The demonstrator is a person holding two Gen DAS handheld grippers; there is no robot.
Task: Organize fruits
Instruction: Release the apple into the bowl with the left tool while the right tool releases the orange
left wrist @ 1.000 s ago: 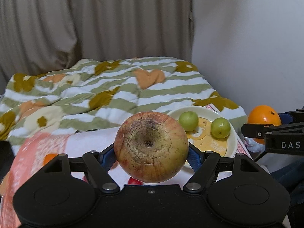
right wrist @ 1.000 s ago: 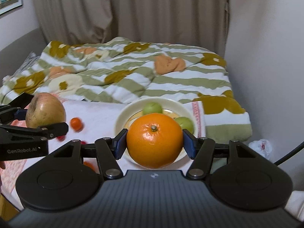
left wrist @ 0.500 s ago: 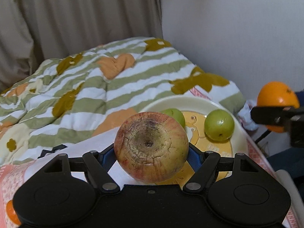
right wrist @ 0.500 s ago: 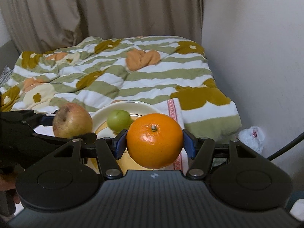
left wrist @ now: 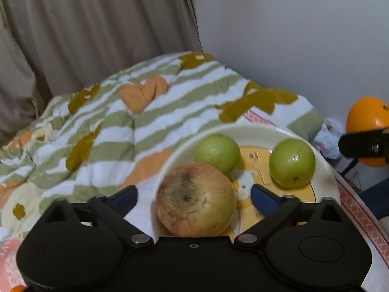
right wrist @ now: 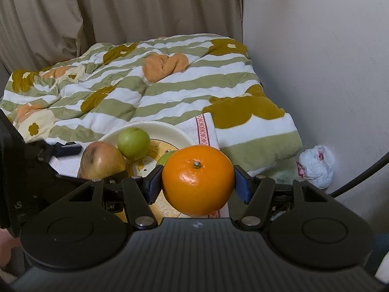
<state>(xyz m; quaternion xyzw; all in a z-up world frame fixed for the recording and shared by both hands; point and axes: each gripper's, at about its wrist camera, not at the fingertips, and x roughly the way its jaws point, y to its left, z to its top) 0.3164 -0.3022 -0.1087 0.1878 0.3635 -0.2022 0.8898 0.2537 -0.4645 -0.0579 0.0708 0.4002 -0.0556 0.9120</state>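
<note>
- now the left gripper [left wrist: 194, 196] has its blue pads spread apart, with a clear gap on each side of the apple [left wrist: 195, 199]; the apple seems to sit on the near-left part of the plate [left wrist: 245, 130], no longer pinched.
- two green fruits lie on the plate too: one [left wrist: 217, 152] just beyond the apple and about touching it, the other [left wrist: 292, 162] to the right, apart from both.
- the right gripper [right wrist: 198, 182] is clamped on the orange [right wrist: 198, 180], held to the right of the plate and a bit nearer than it.
- from the orange, the plate lies ahead and to the left; judging by the layout, the free spot is the plate's near-right part, between the apple and the right green fruit, so the right gripper is the one placed to fill it.
- the left gripper sits between that spot and the plate's left rim, so it likely needs to back out toward the near side first.
- a striped quilt [right wrist: 145, 92] lies beyond the plate.
</note>
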